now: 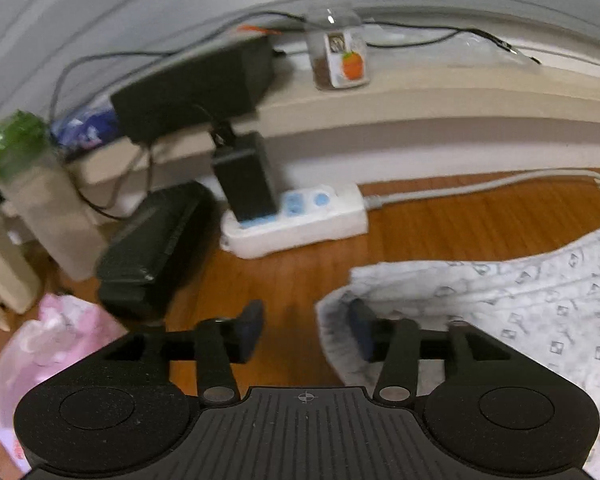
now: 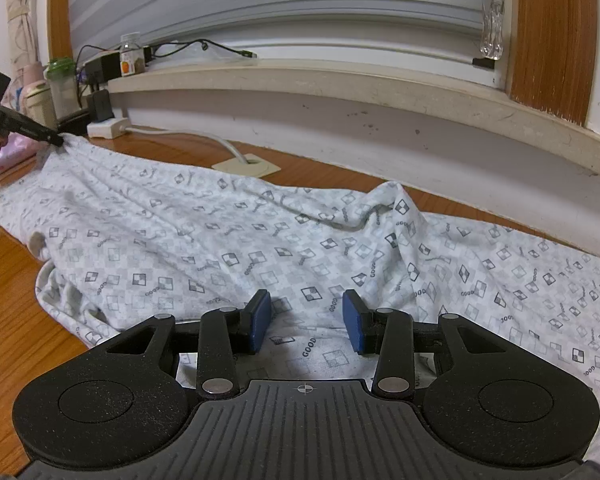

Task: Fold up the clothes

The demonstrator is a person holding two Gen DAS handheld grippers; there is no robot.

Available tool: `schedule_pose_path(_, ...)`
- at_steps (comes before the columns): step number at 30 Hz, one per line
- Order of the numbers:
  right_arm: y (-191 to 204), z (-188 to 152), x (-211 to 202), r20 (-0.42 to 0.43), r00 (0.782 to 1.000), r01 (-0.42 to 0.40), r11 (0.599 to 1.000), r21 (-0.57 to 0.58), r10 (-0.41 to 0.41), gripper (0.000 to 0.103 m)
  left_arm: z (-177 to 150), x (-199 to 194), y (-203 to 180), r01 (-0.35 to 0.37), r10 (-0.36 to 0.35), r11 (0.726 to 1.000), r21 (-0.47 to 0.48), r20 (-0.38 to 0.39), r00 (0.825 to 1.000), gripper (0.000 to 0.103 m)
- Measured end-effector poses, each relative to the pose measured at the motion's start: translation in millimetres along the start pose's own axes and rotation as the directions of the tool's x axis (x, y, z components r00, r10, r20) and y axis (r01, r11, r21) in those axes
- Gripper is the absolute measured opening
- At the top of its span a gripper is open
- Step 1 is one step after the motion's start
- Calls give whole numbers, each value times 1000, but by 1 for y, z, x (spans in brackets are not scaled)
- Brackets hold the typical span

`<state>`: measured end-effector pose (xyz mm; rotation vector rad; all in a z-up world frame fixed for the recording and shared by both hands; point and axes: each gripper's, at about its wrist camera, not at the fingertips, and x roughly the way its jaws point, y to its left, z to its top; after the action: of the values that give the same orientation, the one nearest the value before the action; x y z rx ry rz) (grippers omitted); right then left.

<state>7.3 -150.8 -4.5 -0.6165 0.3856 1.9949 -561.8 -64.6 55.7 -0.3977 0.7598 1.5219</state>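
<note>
A white garment (image 2: 228, 240) printed with grey checks lies spread and wrinkled on the wooden surface (image 2: 4, 320). My right gripper (image 2: 306, 320) hovers low over its near part, blue pads apart, with only flat cloth showing in the gap. In the left wrist view the garment's corner (image 1: 500, 312) lies at the right. My left gripper (image 1: 306, 330) is open over bare wood, and its right finger (image 1: 360, 332) sits at the cloth's edge. From the right wrist view, the left gripper (image 2: 58, 141) rests its tip at the garment's far-left corner, with a hand behind it.
A white power strip (image 1: 296, 216) with a black adapter (image 1: 248, 176) and cable lies ahead of the left gripper. Beside it are a black box (image 1: 152, 248) and a pink plastic bag (image 1: 48, 344). The window sill (image 2: 340, 84) carries a jar (image 1: 340, 56) and cables.
</note>
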Motion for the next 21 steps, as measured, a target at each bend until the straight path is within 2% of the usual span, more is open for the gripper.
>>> schedule_pose_path(2,0,0,0,0,1000,2,1000,-1,-2,41,2,-12,-1,-7,7,1000,-9,30,1000,54)
schedule_pose_path(4,1,0,0,1,1000,4,1000,-2,-4,41,10,-21,-9,-20,20,1000,1,69,997,60)
schedule_pose_path(6,2,-1,-1,6,1000,13,1000,-5,-13,43,18,-28,-22,4,-6,1000,18,100,995,61)
schedule_pose_path(9,4,-1,-3,18,999,31,999,-11,-31,48,27,-38,-47,57,-63,997,43,145,987,71)
schedule_pose_path(12,1,-2,-13,40,998,49,999,6,-49,47,34,-46,-73,128,-138,990,63,185,973,73)
schedule_pose_path(14,-3,-3,-27,53,996,73,997,20,-74,47,39,-47,-95,222,-230,973,65,206,951,76)
schedule_pose_path(16,-8,-5,-44,69,992,106,994,31,-108,47,45,-42,-118,315,-323,946,74,215,922,76)
schedule_pose_path(19,-17,-15,-68,58,987,150,988,44,-152,47,58,-27,-159,456,-469,883,113,220,855,77)
schedule_pose_path(21,-21,-25,-80,34,983,179,982,57,-181,47,69,-15,-191,516,-532,847,132,216,819,77)
